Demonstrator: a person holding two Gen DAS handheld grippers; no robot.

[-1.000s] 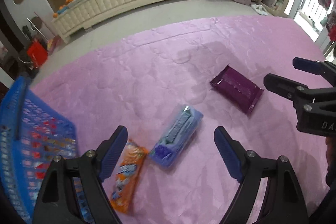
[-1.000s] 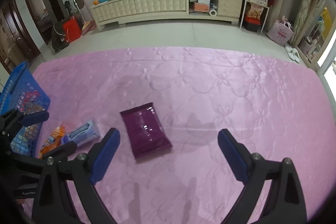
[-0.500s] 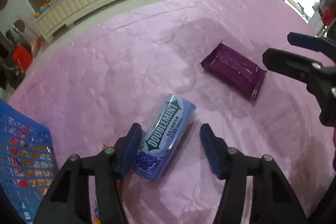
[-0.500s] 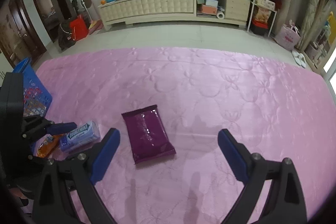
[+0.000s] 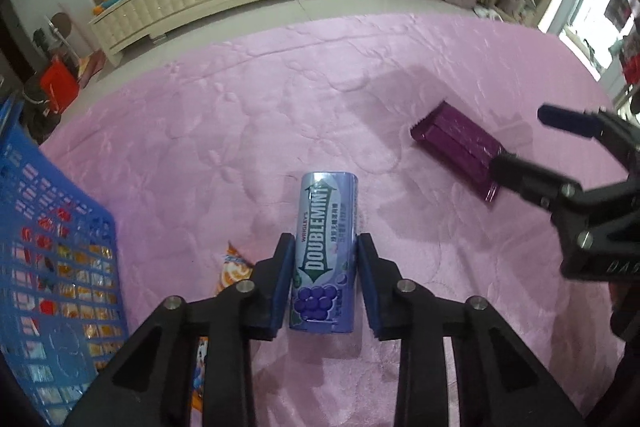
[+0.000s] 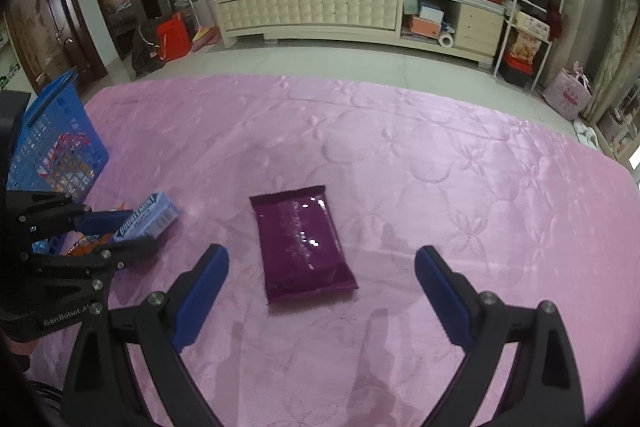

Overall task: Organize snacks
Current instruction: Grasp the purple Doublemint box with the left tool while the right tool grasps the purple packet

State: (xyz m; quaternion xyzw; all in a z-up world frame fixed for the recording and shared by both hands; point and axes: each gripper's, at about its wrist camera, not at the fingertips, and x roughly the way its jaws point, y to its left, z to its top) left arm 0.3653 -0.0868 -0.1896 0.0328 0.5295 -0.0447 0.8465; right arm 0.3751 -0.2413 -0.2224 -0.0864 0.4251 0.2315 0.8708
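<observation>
A blue-violet Doublemint pack (image 5: 326, 227) lies on the pink quilt. My left gripper (image 5: 324, 247) is closing on it, and both blue pads touch its long sides. The same pack (image 6: 146, 217) shows between those fingers in the right wrist view. A dark purple snack packet (image 6: 302, 243) lies flat just ahead of my right gripper (image 6: 322, 255), which stands wide open above it with nothing between its fingers. The left wrist view shows that packet (image 5: 456, 143) partly behind the right gripper (image 5: 528, 139). An orange snack packet (image 5: 232, 267) lies under the left finger.
A blue plastic basket (image 5: 52, 247) holding several wrapped snacks stands at the left edge of the quilt (image 6: 440, 167). Beyond the quilt are bare floor and a long cream cabinet (image 6: 312, 11). A shelf rack and bags stand at the far right.
The left gripper has come down over the Doublemint pack and its jaws have narrowed from wide open until the pads touch it. The right gripper has barely moved.
</observation>
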